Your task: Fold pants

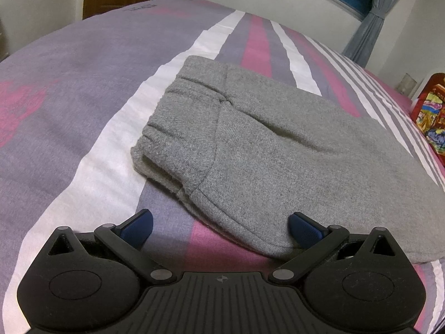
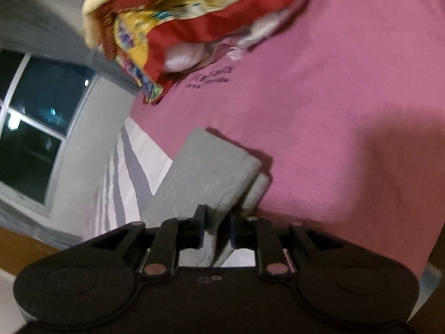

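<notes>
Grey pants (image 1: 264, 139) lie folded on the bed (image 1: 83, 83), across the striped cover near its middle, waistband end toward the left side of the left wrist view, the body of the cloth running off toward the bed's right edge. The left tool (image 1: 221, 226) hovers at the near hem, jaws spread wide, blue pads (image 1: 137, 226) apart; the right-hand pad sits just at the pants' near edge, the other over bare cover. Nothing is between them but the hem's corner.

Over to the right tool (image 2: 215, 229): jaws drawn together, clamped on a fold of the grey pants (image 2: 211, 172), the cloth rising out between the pads in a flat flap. The view is tilted and blurred. Behind the flap spreads the pink part of the bed (image 2: 333, 111), with a colourful bag (image 2: 172, 27) at its far side. That same bag (image 1: 431, 117) shows at the bed's right edge in the left wrist view. A window (image 2: 33, 128) stands dark at the left.
</notes>
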`<state>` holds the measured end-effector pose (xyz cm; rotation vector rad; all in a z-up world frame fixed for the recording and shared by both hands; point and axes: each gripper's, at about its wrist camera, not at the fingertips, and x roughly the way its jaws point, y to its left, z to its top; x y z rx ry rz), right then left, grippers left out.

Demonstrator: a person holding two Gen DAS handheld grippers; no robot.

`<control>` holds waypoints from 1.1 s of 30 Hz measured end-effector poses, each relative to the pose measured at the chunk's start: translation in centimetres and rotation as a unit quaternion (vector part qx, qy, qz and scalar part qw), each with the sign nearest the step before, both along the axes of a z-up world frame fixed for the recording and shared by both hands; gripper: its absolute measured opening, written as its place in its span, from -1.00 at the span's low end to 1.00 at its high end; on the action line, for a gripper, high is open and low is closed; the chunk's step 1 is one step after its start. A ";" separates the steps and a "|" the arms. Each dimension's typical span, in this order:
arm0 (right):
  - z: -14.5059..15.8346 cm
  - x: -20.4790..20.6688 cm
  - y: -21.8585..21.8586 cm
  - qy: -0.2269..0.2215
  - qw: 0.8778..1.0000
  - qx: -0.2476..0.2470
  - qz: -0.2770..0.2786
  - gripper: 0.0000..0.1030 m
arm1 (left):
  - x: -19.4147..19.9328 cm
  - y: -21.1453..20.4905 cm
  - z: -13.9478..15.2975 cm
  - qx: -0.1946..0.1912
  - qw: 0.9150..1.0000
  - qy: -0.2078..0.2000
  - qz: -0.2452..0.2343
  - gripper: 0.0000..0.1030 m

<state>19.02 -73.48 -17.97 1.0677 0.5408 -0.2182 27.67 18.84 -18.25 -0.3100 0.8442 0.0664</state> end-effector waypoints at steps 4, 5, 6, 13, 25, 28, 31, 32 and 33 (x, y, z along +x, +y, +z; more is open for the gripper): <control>1.2 -0.5 1.0 -0.001 0.998 -0.059 0.003 -0.90 | 0.0 0.0 0.0 0.000 1.000 0.000 0.000 1.00; 1.2 -0.8 1.2 0.002 0.998 -0.062 0.002 -0.84 | 0.0 0.0 0.0 0.000 1.000 0.000 0.000 1.00; 1.3 -1.2 1.1 -0.003 0.999 -0.053 -0.007 -0.70 | 0.0 0.0 0.0 0.000 1.000 0.000 0.000 1.00; 0.3 -2.3 0.3 -0.013 1.000 0.001 -0.013 -0.04 | -0.1 0.0 -0.1 0.000 1.000 -0.003 0.000 1.00; 8.5 -1.0 5.1 -0.109 0.954 -0.271 0.059 -0.80 | 0.0 -0.1 -0.1 0.002 1.000 -0.003 0.003 1.00; 3.6 1.2 2.9 0.055 0.965 -0.254 0.022 -0.48 | 0.0 0.0 0.0 0.001 1.000 -0.002 0.001 1.00; 3.0 -0.1 2.1 0.054 0.977 -0.205 0.000 -0.52 | -0.3 0.1 0.0 -0.002 1.000 -0.008 0.002 1.00; 4.4 -0.7 3.3 0.035 0.969 -0.243 0.002 -0.52 | -0.4 0.2 0.0 -0.004 1.000 -0.011 0.004 1.00; 5.5 -0.8 4.4 0.017 0.964 -0.263 0.020 -0.52 | -0.5 0.2 0.3 -0.005 1.000 -0.014 0.008 1.00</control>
